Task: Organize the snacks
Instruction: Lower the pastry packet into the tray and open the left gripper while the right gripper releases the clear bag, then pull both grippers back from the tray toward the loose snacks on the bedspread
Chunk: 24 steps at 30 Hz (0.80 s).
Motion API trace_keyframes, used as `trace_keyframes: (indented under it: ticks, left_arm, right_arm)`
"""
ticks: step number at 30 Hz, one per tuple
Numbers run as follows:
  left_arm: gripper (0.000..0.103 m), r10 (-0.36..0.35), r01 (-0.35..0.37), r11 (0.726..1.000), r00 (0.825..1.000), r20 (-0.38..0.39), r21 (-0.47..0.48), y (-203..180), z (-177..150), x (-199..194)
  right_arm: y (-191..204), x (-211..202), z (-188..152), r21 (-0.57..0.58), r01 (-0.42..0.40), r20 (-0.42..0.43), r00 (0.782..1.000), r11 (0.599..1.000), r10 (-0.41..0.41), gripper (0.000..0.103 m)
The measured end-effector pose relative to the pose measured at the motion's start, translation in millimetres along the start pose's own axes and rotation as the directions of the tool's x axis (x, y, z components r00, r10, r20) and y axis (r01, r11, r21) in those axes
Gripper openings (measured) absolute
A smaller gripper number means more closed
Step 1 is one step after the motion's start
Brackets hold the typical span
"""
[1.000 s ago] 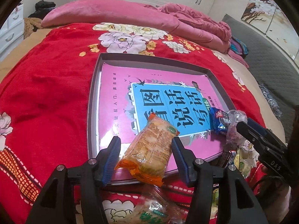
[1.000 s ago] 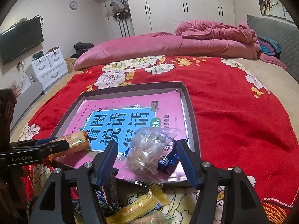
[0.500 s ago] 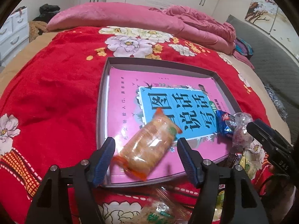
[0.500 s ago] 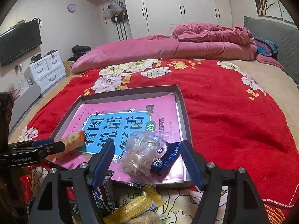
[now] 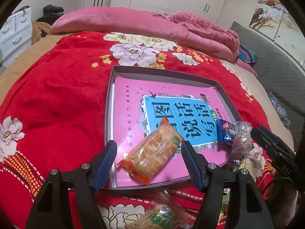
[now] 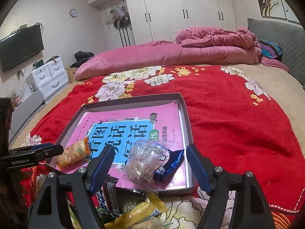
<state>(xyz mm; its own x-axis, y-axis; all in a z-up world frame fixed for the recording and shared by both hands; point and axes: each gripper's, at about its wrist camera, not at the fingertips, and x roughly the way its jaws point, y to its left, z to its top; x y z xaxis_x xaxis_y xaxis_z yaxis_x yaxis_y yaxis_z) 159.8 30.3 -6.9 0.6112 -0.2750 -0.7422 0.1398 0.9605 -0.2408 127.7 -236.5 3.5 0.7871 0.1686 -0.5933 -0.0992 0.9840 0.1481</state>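
Snacks first: the orange biscuit pack (image 5: 152,152) now lies flat on the pink book inside the grey tray (image 5: 109,103), let go by my left gripper (image 5: 147,160). Its fingers have just spread and touch nothing. My right gripper (image 6: 148,164) has likewise just been opening, leaving the clear bag (image 6: 144,162) and blue packet (image 6: 169,164) in the tray's near corner. Both drops look done; more snacks wait on the bed.

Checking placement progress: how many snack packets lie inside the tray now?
3: an orange cracker packet at the tray's near left, a clear bag and a blue packet near right. Others may hide beneath.
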Motion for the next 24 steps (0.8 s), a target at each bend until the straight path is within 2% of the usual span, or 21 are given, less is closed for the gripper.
trace_keyframes:
  ticks: [10, 17, 24]
  left_arm:
    - [0.072, 0.009, -0.009, 1.0, 1.0, -0.005, 0.006, 0.3, -0.6, -4.6]
    - [0.074, 0.011, -0.011, 1.0, 1.0, 0.0, 0.026, -0.8, -3.5, -11.1]
    - [0.076, 0.004, -0.004, 0.999, 1.0, -0.001, 0.038, -2.8, -6.3, -13.6]
  right_arm:
    - [1.4, -9.9, 3.8, -0.012, -0.014, 0.038, 0.999, 1.0, 0.014, 0.079]
    - [0.5, -20.6, 5.6, -0.028, -0.022, 0.072, 0.997, 0.999, 0.024, 0.086]
    - [-3.7, -26.7, 6.2, -0.028, -0.026, 0.088, 0.996, 0.999, 0.028, 0.088]
